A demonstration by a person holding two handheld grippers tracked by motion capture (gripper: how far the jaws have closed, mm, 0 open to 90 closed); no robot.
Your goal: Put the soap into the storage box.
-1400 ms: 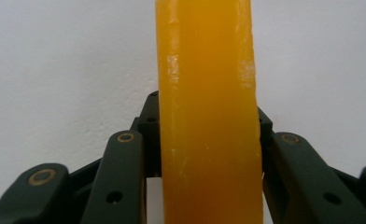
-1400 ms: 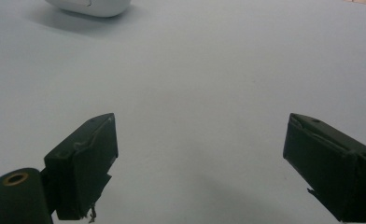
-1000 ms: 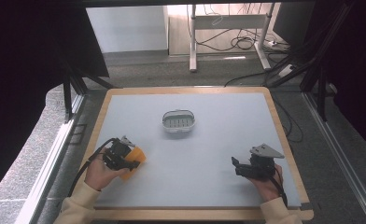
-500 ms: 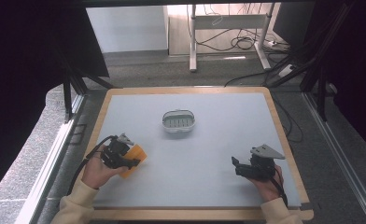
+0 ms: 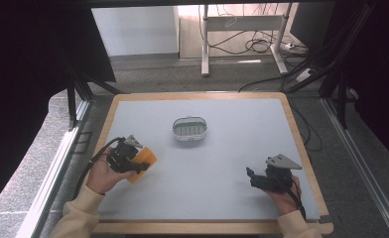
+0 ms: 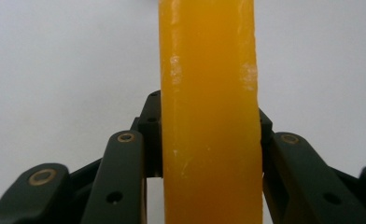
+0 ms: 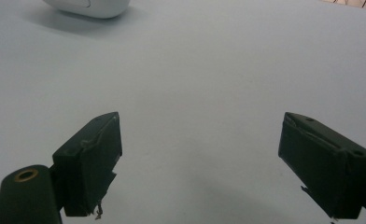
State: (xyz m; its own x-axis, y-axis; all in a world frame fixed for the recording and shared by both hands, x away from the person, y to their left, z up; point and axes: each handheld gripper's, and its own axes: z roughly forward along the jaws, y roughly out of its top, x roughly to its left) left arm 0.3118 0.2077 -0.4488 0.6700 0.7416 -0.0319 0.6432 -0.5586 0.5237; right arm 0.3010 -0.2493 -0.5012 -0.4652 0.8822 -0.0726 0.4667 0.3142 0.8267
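Grey table (image 5: 222, 163) | flat translucent orange soap bar (image 5: 144, 163), left-front of white slotted dish (image 5: 189, 130) | clamped broadside in left gripper (image 5: 139, 164) | likely light, stiff, slick; faces best | right gripper (image 7: 200, 161) agape, empty

1. Table (image 5: 232, 148): pale grey-blue top with a light wooden rim, at the middle of the high view.
2. White oval dish (image 5: 189, 129): slotted inside, on the table just above centre.
3. Desk legs (image 5: 205, 44): white, at 12 o'clock beyond the table.
4. Cables (image 5: 257, 44): black, looped on the floor at 1 o'clock.
5. Metal rail (image 5: 58, 163): along the table's 9 o'clock side.
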